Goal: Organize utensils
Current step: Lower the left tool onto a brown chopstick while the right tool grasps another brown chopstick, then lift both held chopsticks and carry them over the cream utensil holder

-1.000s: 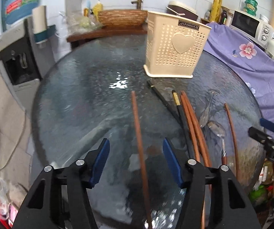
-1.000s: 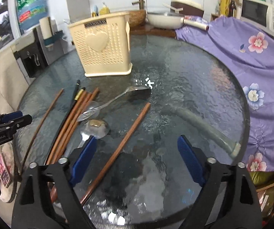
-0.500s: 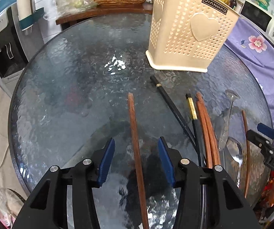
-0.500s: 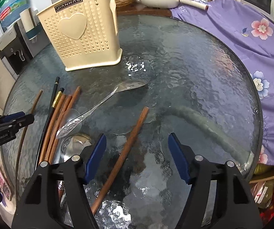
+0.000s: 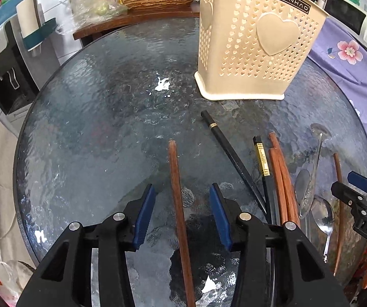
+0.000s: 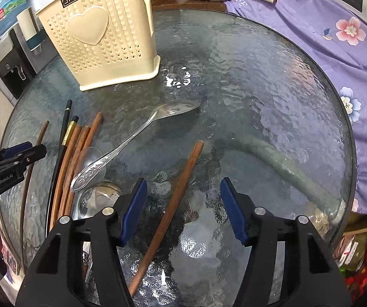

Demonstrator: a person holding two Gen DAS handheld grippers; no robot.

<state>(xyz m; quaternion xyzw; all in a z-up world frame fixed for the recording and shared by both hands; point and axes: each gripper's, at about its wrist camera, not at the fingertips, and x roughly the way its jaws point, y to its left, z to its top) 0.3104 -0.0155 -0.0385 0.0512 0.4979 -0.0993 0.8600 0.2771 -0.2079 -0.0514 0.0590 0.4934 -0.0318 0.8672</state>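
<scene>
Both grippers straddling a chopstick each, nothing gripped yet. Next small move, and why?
Probably finish closing both. The left gripper has a lone brown chopstick lying between its closing jaws, pads not yet touching; the right gripper likewise straddles another brown chopstick, gaps visible both sides. Both sticks lie flat on the glass table, clear of the other utensils, so a pinch should catch only them.

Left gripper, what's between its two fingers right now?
In the left wrist view, a brown chopstick lies on the glass table between the closing left gripper's pads, untouched.
</scene>
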